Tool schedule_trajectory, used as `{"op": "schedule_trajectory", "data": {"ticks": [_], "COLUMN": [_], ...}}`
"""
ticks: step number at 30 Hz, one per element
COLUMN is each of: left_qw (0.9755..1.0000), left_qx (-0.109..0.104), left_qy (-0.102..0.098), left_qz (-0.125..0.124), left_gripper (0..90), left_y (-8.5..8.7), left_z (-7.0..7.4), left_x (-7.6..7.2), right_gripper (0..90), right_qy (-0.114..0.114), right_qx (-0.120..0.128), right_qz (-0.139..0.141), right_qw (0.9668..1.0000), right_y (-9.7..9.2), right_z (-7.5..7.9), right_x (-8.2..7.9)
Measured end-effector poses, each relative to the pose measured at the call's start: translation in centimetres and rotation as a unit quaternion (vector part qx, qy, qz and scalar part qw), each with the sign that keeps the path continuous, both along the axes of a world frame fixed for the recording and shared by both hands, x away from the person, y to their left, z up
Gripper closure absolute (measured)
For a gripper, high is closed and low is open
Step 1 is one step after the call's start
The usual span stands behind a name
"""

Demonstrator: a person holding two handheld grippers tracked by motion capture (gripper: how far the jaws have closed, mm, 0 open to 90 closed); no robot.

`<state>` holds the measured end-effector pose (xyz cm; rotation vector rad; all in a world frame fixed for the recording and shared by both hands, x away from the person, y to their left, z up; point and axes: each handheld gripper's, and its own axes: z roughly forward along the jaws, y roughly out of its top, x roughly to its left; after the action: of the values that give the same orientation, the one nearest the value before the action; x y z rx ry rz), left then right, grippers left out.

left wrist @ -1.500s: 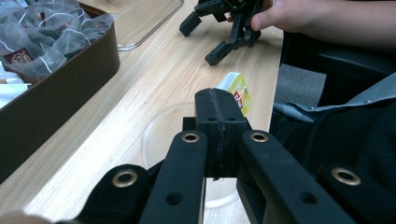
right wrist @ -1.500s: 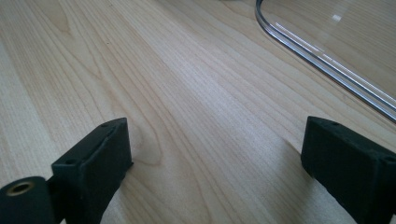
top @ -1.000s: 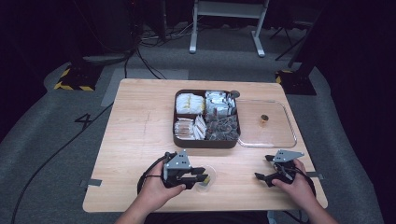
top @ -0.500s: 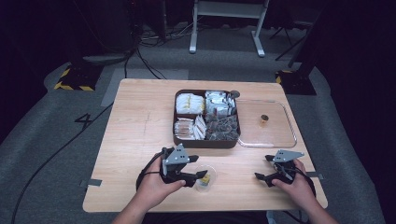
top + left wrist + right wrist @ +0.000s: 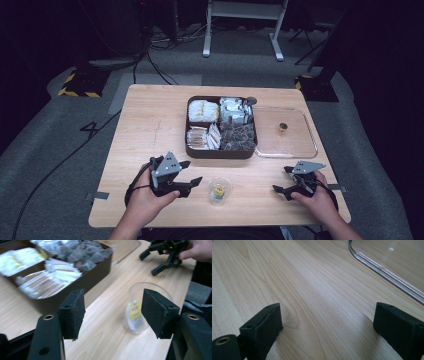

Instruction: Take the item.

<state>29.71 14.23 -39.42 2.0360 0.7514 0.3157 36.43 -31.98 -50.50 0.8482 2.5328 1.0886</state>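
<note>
Two grippers sit low along the near edge of the tabletop point(image 5: 150, 120), one toward each near corner. The left gripper point(image 5: 192, 181) has just been spreading its jaws; they now stand wide with nothing pressed between the pads, and the clear plastic cup point(image 5: 220, 190) stands upright just beyond their tips, close to the near edge about midway along it. From the left gripper view the cup point(image 5: 140, 312) shows a small yellow-tagged packet point(image 5: 135, 309) inside, partly behind one pad but not touched by it.

The right gripper point(image 5: 281, 190) rests near the right near corner, jaws well apart over bare wood, holding nothing. Open board lies between cup and right gripper, and more along the whole left side.

Farther back, toward the far edge, the dark compartment box point(image 5: 220, 152) of sachets sits mid-table, with the clear lid point(image 5: 310, 150) touching its right wall and reaching close to the right edge.
</note>
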Motion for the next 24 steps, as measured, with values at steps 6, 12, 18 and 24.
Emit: {"op": "schedule_trajectory", "data": {"ticks": [6, 12, 18, 24], "left_qw": [0.9996, 0.9979, 0.9939, 0.9905], "left_qx": [0.022, 0.031, 0.054, 0.067], "left_qy": [0.006, 0.018, 0.034, 0.048], "left_qz": [0.017, 0.053, 0.090, 0.111], "left_gripper": [33.9, 33.0, 31.6, 31.4], "left_y": [1.7, 3.8, 5.8, 6.9], "left_z": [-0.3, -1.6, -3.5, -4.9], "left_x": [0.2, 0.8, 1.6, 1.9], "right_gripper": [8.5, 8.5, 8.5, 8.5], "right_qy": [0.001, 0.001, 0.001, 0.001], "right_qx": [0.001, 0.001, 0.001, 0.001], "right_qz": [0.000, 0.001, 0.001, 0.001], "right_qw": [1.0000, 1.0000, 1.0000, 1.0000], "right_y": [0.1, 0.1, 0.1, 0.1], "right_z": [0.0, 0.0, 0.0, 0.0], "right_x": [0.1, 0.1, 0.1, 0.1]}}
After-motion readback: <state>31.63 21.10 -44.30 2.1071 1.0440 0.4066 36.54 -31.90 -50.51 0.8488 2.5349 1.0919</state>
